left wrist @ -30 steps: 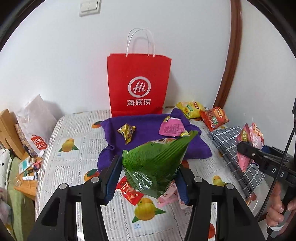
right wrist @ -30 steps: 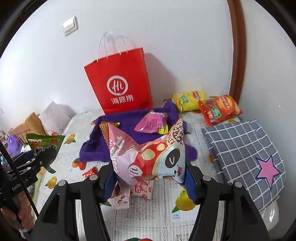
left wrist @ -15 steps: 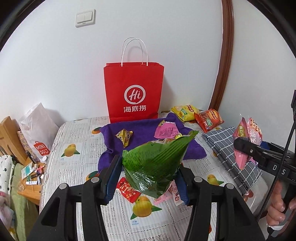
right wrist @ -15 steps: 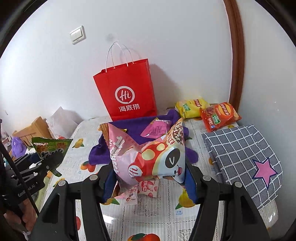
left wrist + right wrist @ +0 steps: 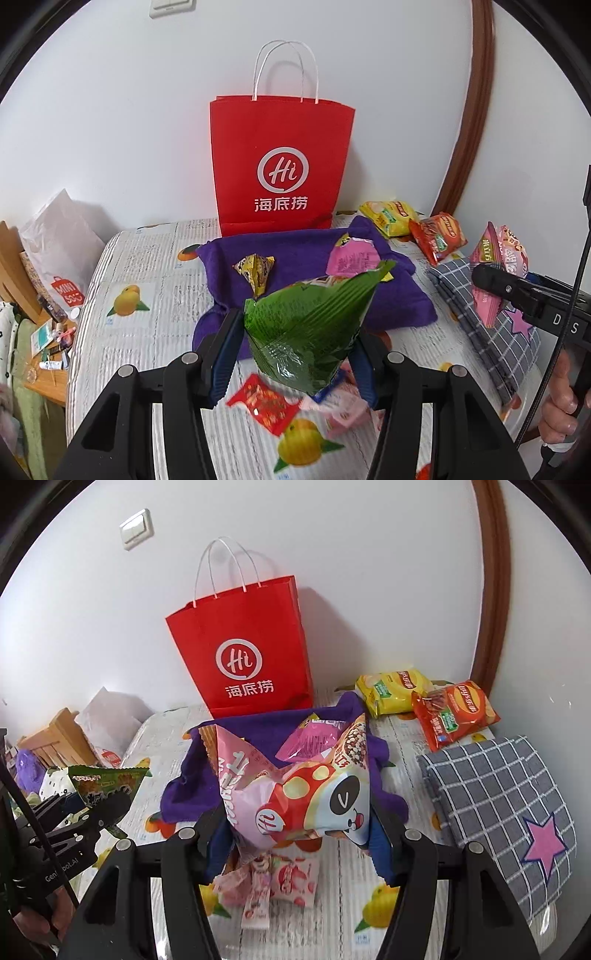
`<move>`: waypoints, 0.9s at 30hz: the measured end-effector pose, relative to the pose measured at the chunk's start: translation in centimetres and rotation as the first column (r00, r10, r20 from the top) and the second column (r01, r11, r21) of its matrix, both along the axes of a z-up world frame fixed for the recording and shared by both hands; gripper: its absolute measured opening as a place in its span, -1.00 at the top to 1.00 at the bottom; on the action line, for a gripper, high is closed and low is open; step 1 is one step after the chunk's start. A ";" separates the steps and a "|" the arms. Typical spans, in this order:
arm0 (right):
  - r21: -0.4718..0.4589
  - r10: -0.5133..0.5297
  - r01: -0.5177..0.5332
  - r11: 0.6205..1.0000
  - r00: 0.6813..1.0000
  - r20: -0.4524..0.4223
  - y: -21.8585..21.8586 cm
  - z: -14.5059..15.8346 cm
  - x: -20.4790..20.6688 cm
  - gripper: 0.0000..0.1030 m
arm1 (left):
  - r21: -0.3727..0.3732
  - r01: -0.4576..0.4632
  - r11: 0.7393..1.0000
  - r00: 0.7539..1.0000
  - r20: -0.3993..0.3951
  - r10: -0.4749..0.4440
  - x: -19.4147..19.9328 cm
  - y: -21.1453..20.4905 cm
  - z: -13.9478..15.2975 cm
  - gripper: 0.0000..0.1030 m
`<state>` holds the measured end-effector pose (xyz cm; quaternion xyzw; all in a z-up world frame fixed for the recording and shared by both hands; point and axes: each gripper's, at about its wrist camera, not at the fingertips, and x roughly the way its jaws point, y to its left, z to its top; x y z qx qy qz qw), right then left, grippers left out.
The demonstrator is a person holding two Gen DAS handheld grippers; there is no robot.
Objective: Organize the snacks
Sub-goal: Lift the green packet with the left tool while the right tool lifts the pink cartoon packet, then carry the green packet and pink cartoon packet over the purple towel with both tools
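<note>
Above the fruit-print tablecloth (image 5: 147, 266), before the red paper bag (image 5: 282, 166) and purple towel (image 5: 295, 251), the right gripper (image 5: 299, 834) is clamping a pink panda snack bag (image 5: 314, 797) while the left gripper (image 5: 295, 354) is pinching a green snack bag (image 5: 314, 325), seemingly chips.

Red bag (image 5: 280, 166), purple towel (image 5: 306, 251), grey-checked cushion (image 5: 495, 794)
</note>
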<state>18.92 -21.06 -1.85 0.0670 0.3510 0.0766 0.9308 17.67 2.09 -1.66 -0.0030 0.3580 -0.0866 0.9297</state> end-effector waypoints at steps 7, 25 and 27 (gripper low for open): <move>-0.010 0.016 -0.016 1.000 1.000 -0.026 1.2 -1.1 4.8 -0.20 | 0.005 0.005 1.000 1.000 -0.019 -0.005 4.8 -0.3 -1.2 -0.01; 0.006 0.039 -0.038 0.999 0.994 -0.100 1.4 -6.4 13.8 -0.20 | -0.009 0.017 1.000 0.996 -0.084 -0.018 13.3 -1.3 -6.5 -0.01; 0.005 0.037 -0.036 0.999 0.993 -0.112 1.2 -7.1 14.2 -0.20 | -0.008 0.017 1.000 0.995 -0.095 -0.018 13.8 -1.3 -7.3 -0.01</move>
